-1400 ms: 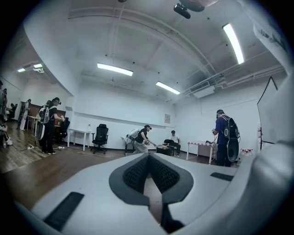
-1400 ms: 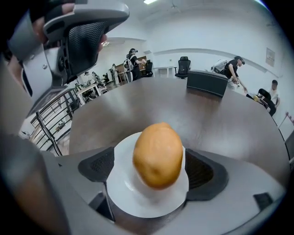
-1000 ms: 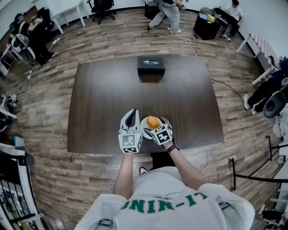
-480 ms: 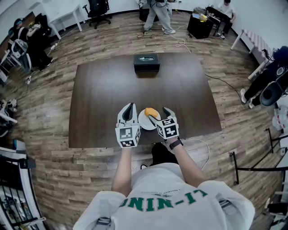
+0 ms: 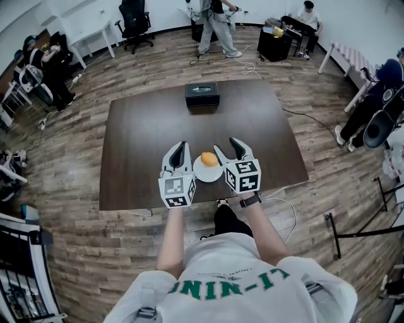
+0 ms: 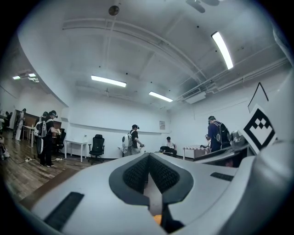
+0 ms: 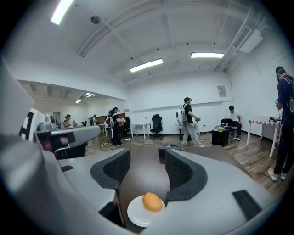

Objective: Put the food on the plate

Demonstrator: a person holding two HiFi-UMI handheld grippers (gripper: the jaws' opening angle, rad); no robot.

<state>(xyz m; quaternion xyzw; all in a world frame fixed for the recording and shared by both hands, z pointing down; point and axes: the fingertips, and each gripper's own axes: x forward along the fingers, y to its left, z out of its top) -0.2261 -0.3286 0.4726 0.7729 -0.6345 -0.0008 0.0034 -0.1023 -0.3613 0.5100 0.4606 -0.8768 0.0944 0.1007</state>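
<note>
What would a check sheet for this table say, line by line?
Surface: dark brown wooden table, no spills seen.
Job's things: round orange food sits on the small white round plate, near the front edge.
Clutter: black rectangular box at the far edge.
Tools: left tool shut, empty; right tool closing, nothing between its jaws; both beside the plate.
Cables: thin dark cable on the floor, right of the table.
Surroundings: wooden plank floor, black office chair, people at the far wall.
</note>
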